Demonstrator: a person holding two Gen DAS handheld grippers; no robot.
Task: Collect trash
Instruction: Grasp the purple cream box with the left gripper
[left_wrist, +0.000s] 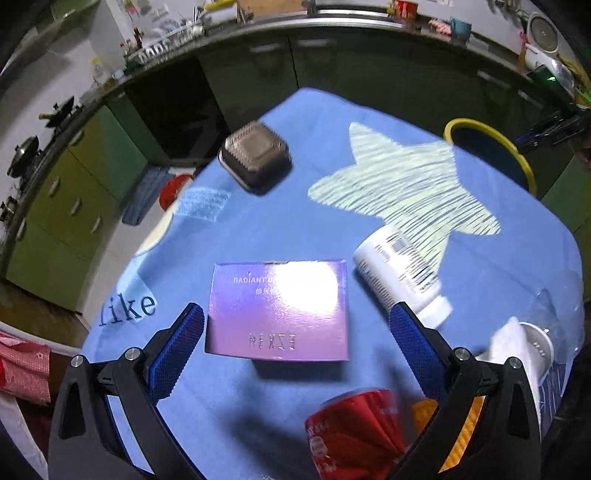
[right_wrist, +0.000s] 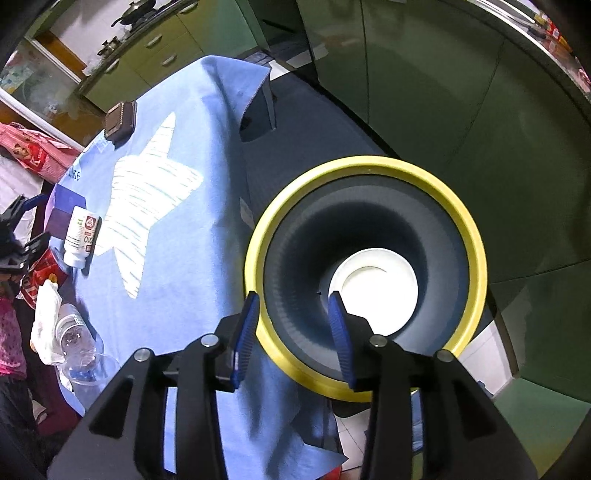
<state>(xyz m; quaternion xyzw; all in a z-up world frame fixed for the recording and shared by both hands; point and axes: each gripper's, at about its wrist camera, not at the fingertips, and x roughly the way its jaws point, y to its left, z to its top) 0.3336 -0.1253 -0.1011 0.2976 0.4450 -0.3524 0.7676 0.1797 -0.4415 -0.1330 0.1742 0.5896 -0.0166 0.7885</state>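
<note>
Yellow-rimmed bin (right_wrist: 369, 162) beside the table holds a white dish (right_wrist: 373, 291). Right gripper (right_wrist: 295, 306) hangs over its rim, parted, empty. Left gripper (left_wrist: 295, 328) spreads wide around a purple box (left_wrist: 279, 310) on the table.

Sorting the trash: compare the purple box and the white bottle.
The purple box is flat-sided, glossy and rests flat; the white bottle is round and lies tipped on its side. The box sits between the open left gripper fingers; the bottle lies outside them. Both rest on the blue cloth.

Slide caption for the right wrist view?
Open right gripper above yellow-rimmed bin holding a white cup.
</note>
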